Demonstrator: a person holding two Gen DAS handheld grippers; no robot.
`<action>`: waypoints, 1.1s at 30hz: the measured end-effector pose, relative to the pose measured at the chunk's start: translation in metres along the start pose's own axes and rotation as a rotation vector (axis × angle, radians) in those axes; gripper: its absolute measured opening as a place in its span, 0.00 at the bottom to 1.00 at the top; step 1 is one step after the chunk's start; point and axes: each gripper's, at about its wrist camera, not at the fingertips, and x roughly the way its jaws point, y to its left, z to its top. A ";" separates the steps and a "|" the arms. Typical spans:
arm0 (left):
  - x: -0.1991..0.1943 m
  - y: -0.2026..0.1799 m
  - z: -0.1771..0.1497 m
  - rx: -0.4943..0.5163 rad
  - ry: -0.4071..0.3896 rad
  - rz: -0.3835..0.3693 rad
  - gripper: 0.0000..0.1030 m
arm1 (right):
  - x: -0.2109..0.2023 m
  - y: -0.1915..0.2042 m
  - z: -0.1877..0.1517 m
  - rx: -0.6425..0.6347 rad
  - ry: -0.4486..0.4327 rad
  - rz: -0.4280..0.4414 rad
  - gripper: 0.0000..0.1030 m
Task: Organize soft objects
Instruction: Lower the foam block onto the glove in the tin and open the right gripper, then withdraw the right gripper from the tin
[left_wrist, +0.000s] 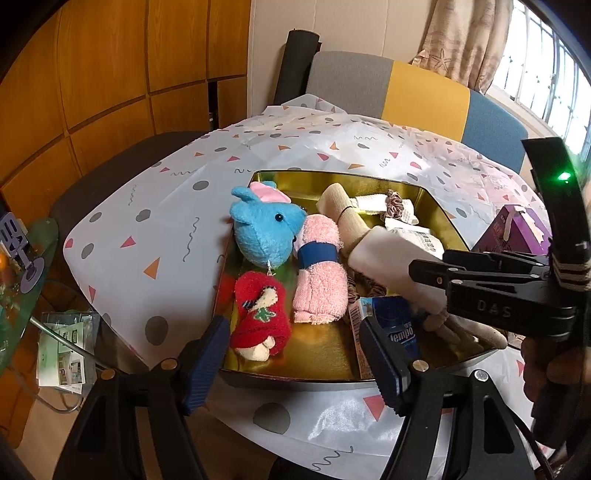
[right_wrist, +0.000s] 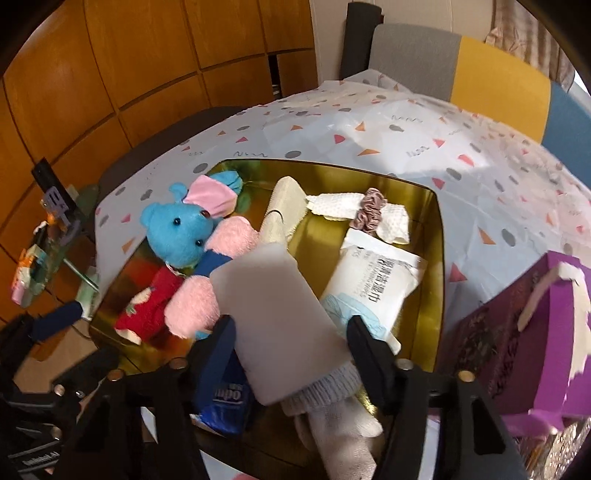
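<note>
Glossy gold metal tin (left_wrist: 436, 206); fuzzy terry pink towel (left_wrist: 319, 280); smooth plastic tablecloth (left_wrist: 177, 206)

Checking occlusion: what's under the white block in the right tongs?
Under the white block, held by the right tongs: a grey-cuffed sock and blue tissue pack, partly covered. Anything beneath them is hidden.

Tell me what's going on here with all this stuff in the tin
A person with a handheld gripper in each hand is sorting soft things into a gold tin. The right gripper is closed on a white block, held over the tin. The left gripper is open and empty at the tin's near edge. Already inside are a blue plush, a pink rolled towel, a red sock, a wipes pack and a scrunchie.
</note>
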 end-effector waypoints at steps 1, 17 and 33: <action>0.000 -0.001 0.000 0.001 0.001 0.000 0.71 | 0.001 0.001 -0.001 -0.004 -0.005 -0.008 0.47; -0.005 -0.012 0.004 0.021 -0.017 0.002 0.79 | 0.013 -0.009 0.011 0.070 0.001 -0.048 0.38; -0.019 -0.028 0.002 0.027 -0.064 0.031 0.92 | -0.066 -0.007 -0.029 0.119 -0.186 -0.221 0.61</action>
